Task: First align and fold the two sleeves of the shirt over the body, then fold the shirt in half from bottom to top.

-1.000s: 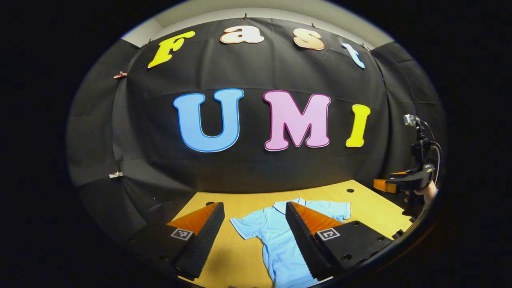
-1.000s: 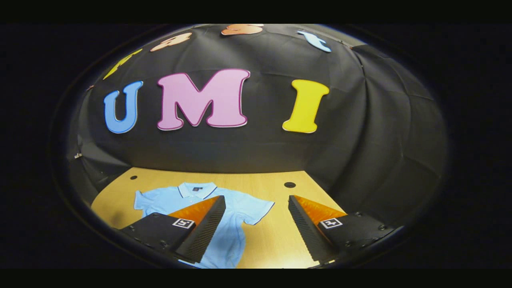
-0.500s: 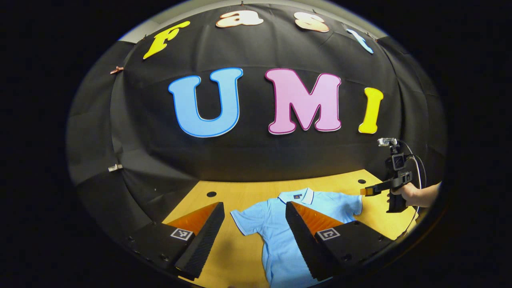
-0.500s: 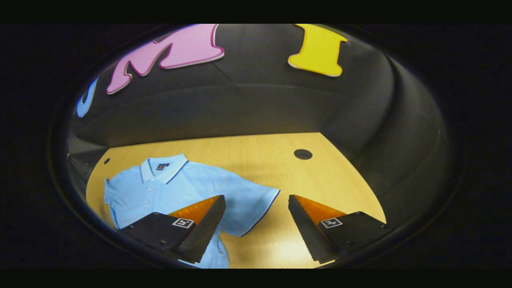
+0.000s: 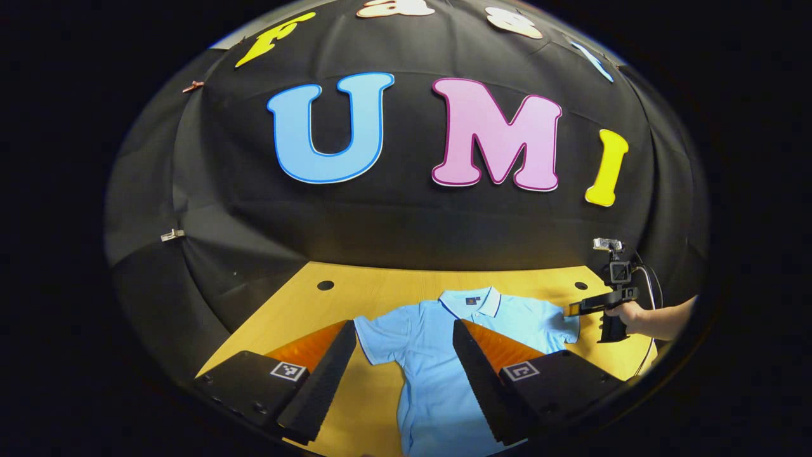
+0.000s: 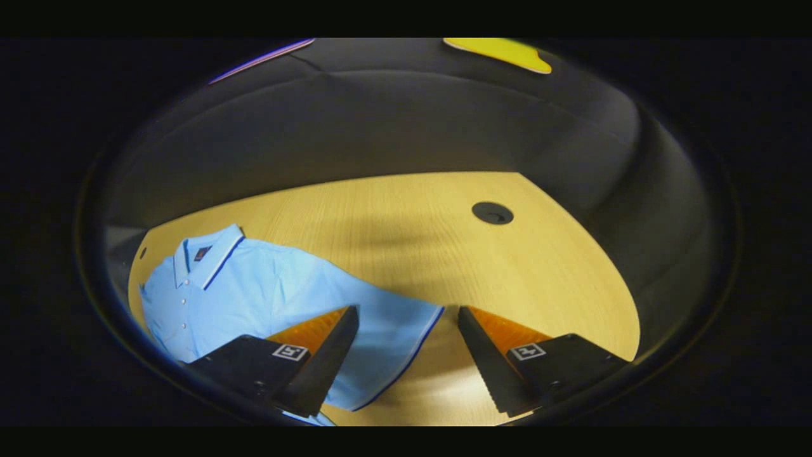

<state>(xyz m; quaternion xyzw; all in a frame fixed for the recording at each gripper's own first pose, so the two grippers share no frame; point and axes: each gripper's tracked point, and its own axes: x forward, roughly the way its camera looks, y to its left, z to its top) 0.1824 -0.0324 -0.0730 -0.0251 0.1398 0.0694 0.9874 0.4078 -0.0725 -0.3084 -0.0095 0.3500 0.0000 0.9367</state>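
The light blue polo shirt (image 5: pixel 438 355) lay flat and face up on the wooden table (image 5: pixel 380 285), collar toward the far wall, both short sleeves spread out to the sides and not yet folded.

The left gripper (image 5: pixel 403 368) hung over the near part of the shirt with its fingers spread wide and nothing between them; the left sleeve (image 5: pixel 377 333) showed in the gap. The right gripper (image 6: pixel 406 355) was low at the right sleeve (image 6: pixel 387 346), fingers equally wide apart and empty, the sleeve's dark-trimmed hem lying between them. From the left gripper view I could see that same tool (image 5: pixel 599 303) at the far right, held by a hand (image 5: pixel 625 313), its tips at the sleeve's edge.

To my eye the risks were plain. Closing on the hem alone might catch only the top layer, so the sleeve would drag or twist instead of folding cleanly. Pinching too deep could lift the body cloth too and pull the whole shirt off square. If the two sides were not grabbed at matching spots, the sleeves would land uneven.

A small dark label (image 6: pixel 202 253) sat inside the collar; I could not read it. Each gripper's fingers carried square black-and-white marker tags (image 6: pixel 288 351).
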